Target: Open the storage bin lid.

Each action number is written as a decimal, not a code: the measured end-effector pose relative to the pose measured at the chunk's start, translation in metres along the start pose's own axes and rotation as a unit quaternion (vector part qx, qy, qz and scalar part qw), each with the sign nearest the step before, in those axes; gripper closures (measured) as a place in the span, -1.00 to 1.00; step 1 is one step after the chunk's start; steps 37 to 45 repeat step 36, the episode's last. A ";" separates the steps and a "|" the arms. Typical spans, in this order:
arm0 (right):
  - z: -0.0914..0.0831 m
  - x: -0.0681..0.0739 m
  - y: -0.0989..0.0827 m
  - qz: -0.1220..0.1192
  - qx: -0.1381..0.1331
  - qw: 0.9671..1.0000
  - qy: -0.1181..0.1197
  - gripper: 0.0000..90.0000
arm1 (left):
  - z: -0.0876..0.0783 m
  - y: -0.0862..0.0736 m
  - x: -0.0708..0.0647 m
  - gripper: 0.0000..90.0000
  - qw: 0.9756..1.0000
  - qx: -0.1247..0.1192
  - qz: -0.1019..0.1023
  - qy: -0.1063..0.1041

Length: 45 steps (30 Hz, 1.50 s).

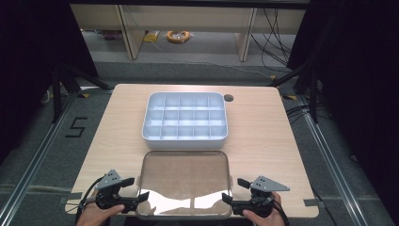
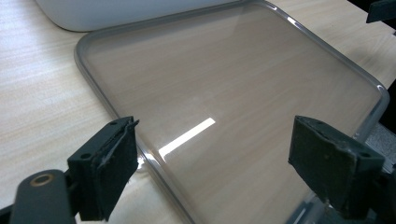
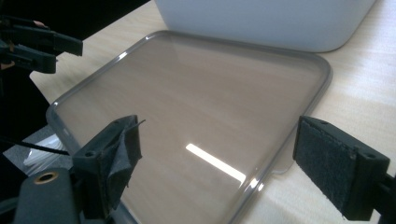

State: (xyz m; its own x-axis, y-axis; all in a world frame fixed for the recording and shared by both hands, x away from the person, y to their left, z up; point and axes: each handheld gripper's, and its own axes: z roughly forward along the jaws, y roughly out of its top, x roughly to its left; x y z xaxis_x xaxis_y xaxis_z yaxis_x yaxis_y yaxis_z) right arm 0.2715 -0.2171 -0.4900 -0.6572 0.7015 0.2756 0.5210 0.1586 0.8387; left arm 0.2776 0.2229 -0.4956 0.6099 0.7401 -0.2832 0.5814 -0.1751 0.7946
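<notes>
- At the near left corner of the wooden table [image 1: 263, 127], the left gripper [image 1: 131, 193] is held in the person's left hand [image 1: 96, 214]; its jaws are spread wide and nothing is gripped between them.
- In the left gripper view, the near left corner of the clear lid [image 2: 233, 93] is seen between the open jaws, with the left pad just beside the lid's rim; no pressure from either pad on the lid can be seen.
- The clear lid [image 1: 184, 181] is laid flat on the table at its near edge, midway between the two grippers, and a bright reflection is carried on its surface.
- Just beyond the lid, the white compartment tray [image 1: 186, 117] is set near the table's middle, its far side divided into rows of small cells.
- At the near right corner, the right gripper [image 1: 230, 190] is held in the right hand [image 1: 261, 217], jaws wide apart and empty.
- In the right gripper view, the lid's [image 3: 196, 102] near right corner is framed by the open jaws, and the left gripper [image 3: 37, 44] is seen farther off at upper left.
</notes>
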 end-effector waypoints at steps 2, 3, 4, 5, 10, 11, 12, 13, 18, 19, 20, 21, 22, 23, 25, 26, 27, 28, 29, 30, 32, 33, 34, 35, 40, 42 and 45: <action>-0.003 0.003 -0.002 -0.004 0.007 1.000 -0.008 -0.65 | -0.001 -0.002 -0.002 -0.67 1.000 0.004 0.007 -0.005; -0.004 0.005 -0.004 0.001 0.009 1.000 -0.010 -0.65 | -0.002 -0.003 -0.003 -0.67 1.000 0.007 0.006 -0.004; -0.005 0.004 -0.005 -0.008 0.008 1.000 -0.004 -0.65 | -0.003 -0.003 -0.005 -0.67 1.000 0.010 0.011 -0.002; -0.007 0.008 -0.006 0.012 0.008 1.000 -0.001 -0.64 | -0.003 -0.004 -0.006 -0.67 1.000 0.006 0.010 -0.008; -0.011 0.008 -0.012 -0.017 0.011 1.000 -0.010 -0.64 | -0.008 -0.008 -0.010 -0.67 1.000 0.009 0.015 -0.007; -0.014 0.009 -0.012 -0.014 0.017 1.000 -0.016 -0.64 | -0.008 -0.009 -0.011 -0.67 1.000 0.006 0.015 -0.011; -0.015 0.012 -0.013 0.004 0.021 1.000 -0.013 -0.64 | -0.009 -0.009 -0.012 -0.67 1.000 0.006 0.019 -0.012; -0.015 0.011 -0.014 -0.002 0.015 1.000 -0.010 -0.64 | -0.009 -0.010 -0.014 -0.67 1.000 0.004 0.016 -0.010; -0.015 0.012 -0.017 -0.010 0.015 1.000 -0.015 -0.64 | -0.009 -0.011 -0.014 -0.67 1.000 0.005 0.017 -0.013; -0.015 0.012 -0.017 -0.010 0.015 1.000 -0.009 -0.64 | -0.009 -0.011 -0.013 -0.67 1.000 0.005 0.018 -0.013; -0.016 0.012 -0.017 -0.013 0.020 1.000 -0.003 -0.64 | -0.010 -0.011 -0.014 -0.67 1.000 0.006 0.015 -0.011; -0.016 0.013 -0.017 -0.017 0.021 1.000 -0.008 -0.64 | -0.010 -0.011 -0.013 -0.67 1.000 0.007 0.016 -0.012; -0.017 0.014 -0.017 -0.012 0.024 1.000 -0.012 -0.64 | -0.010 -0.011 -0.013 -0.67 1.000 0.007 0.016 -0.013; -0.017 0.014 -0.017 -0.012 0.025 1.000 -0.011 -0.64 | -0.010 -0.011 -0.013 -0.67 1.000 0.008 0.018 -0.013; -0.015 0.015 -0.018 -0.007 0.025 1.000 -0.013 -0.64 | -0.010 -0.010 -0.014 -0.67 1.000 0.013 0.018 -0.011; -0.015 0.015 -0.018 -0.002 0.025 1.000 -0.009 -0.64 | -0.010 -0.010 -0.014 -0.67 1.000 0.015 0.019 -0.009; -0.014 0.013 -0.018 -0.017 0.020 1.000 -0.011 -0.64 | -0.010 -0.010 -0.014 -0.67 1.000 0.017 0.018 -0.007; -0.014 0.012 -0.018 -0.021 0.025 0.999 -0.012 -0.64 | -0.011 -0.010 -0.014 -0.67 1.000 0.018 0.019 -0.007; -0.015 0.012 -0.018 -0.018 0.025 0.999 -0.011 -0.64 | -0.010 -0.010 -0.013 -0.67 1.000 0.014 0.019 -0.015; -0.015 0.012 -0.018 -0.023 0.022 0.999 -0.014 -0.64 | -0.010 -0.011 -0.013 -0.67 1.000 0.011 0.016 -0.013; -0.014 0.013 -0.018 -0.013 0.023 1.000 -0.006 -0.64 | -0.011 -0.010 -0.013 -0.67 1.000 0.017 0.017 -0.005; -0.014 0.012 -0.018 -0.013 0.024 1.000 -0.007 -0.64 | -0.011 -0.010 -0.013 -0.67 1.000 0.016 0.016 -0.002; -0.013 0.011 -0.018 -0.018 0.025 1.000 -0.003 -0.64 | -0.010 -0.010 -0.012 -0.67 1.000 0.010 0.014 -0.002; -0.014 0.012 -0.018 -0.023 0.025 0.999 -0.012 -0.64 | -0.010 -0.010 -0.011 -0.67 1.000 0.012 0.013 -0.009; -0.015 0.014 -0.018 -0.009 0.030 0.999 -0.013 -0.64 | -0.010 -0.010 -0.011 -0.67 1.000 0.013 0.010 -0.008; -0.015 0.014 -0.018 -0.009 0.030 0.999 -0.013 -0.64 | -0.010 -0.010 -0.011 -0.67 1.000 0.013 0.010 -0.008; -0.015 0.014 -0.018 -0.009 0.030 0.999 -0.013 -0.64 | -0.010 -0.010 -0.011 -0.67 1.000 0.013 0.010 -0.008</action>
